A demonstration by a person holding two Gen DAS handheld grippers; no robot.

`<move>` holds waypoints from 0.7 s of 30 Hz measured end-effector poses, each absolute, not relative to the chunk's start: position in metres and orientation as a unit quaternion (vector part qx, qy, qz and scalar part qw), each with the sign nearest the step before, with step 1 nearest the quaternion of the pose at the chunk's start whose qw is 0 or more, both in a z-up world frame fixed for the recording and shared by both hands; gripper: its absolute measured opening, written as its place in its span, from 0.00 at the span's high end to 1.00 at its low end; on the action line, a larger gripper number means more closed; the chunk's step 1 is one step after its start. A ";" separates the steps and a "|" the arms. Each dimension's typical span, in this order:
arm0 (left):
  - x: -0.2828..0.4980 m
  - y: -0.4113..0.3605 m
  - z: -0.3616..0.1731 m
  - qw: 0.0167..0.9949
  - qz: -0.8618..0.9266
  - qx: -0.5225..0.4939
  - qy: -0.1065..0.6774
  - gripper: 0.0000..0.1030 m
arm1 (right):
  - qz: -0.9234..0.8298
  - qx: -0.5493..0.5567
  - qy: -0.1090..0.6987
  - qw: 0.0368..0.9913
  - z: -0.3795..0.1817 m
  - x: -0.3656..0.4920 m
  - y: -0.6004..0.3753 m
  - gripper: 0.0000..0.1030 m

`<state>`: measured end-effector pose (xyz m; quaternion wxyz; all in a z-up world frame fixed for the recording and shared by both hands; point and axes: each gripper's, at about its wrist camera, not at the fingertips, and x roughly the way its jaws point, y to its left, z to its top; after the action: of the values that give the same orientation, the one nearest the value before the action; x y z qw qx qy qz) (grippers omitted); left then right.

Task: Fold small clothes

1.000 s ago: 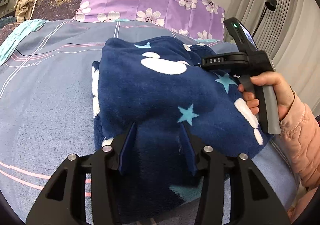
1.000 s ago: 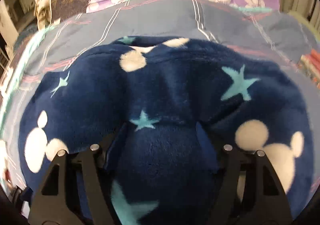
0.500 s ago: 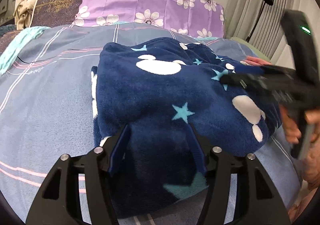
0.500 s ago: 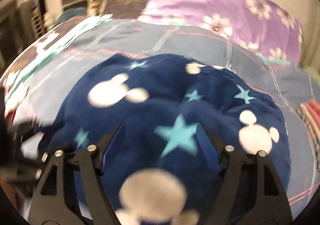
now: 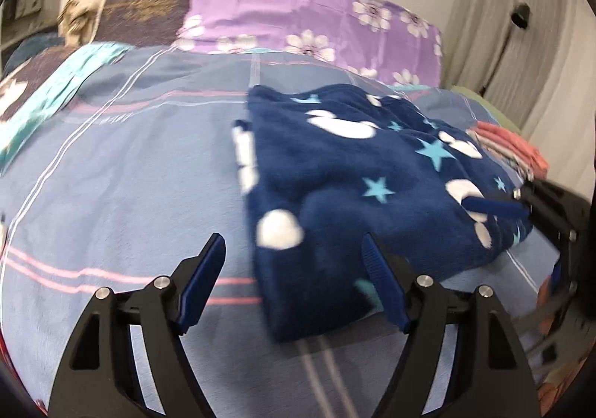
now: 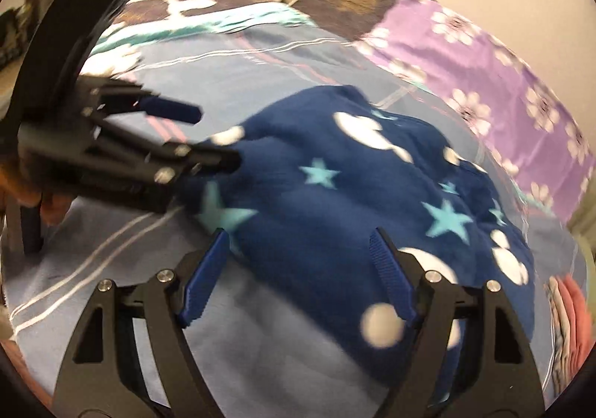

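We hold the left gripper [image 5: 294,269] low over the blue-grey striped bedsheet [image 5: 130,176], its fingers [image 5: 203,280] wide and opening further, pressing on nothing; only the near left corner of the folded navy fleece garment with white mouse heads and teal stars [image 5: 354,172] lies between them. That garment rests on the bed, right of centre in the left wrist view, folded into a thick bundle with a white-patterned edge showing on its left side.

Our right gripper [image 6: 298,269] also stands wide and is opening, its blue fingers [image 6: 391,273] straddling the near edge of the same garment [image 6: 372,202] without clamping it. In the left wrist view it enters from the right edge, one blue finger lying over the fleece [image 5: 491,206]. In the right wrist view the left gripper reaches in from the left, blurred, with its tip at the garment's edge [image 6: 178,142].

Around the bundle we see a purple pillow with white flowers [image 5: 316,19] at the head of the bed, a dark brown patterned pillow [image 5: 149,5] beside it, and a teal-and-white cloth [image 5: 48,90] on the far left. A small stack of folded pink and striped clothes [image 5: 510,150] sits just beside the garment's far right edge. Pale pleated curtains [image 5: 521,27] hang behind on the right.
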<state>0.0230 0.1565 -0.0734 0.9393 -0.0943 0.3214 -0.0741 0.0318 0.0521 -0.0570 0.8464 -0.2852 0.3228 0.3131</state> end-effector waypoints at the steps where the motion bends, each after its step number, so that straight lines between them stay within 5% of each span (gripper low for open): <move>1: 0.021 0.167 -0.076 0.937 -0.069 -0.113 0.322 0.26 | 0.318 -0.293 0.319 0.843 -0.059 0.029 0.058 0.23; 21: 0.031 0.223 -0.092 0.918 -0.076 -0.216 0.323 0.26 | 0.288 -0.382 0.292 0.828 -0.102 0.035 0.118 0.18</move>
<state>0.0307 0.2228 -0.0919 0.9184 -0.2159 0.3228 -0.0764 0.0349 0.1185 -0.1017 0.8285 -0.3816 0.2920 0.2877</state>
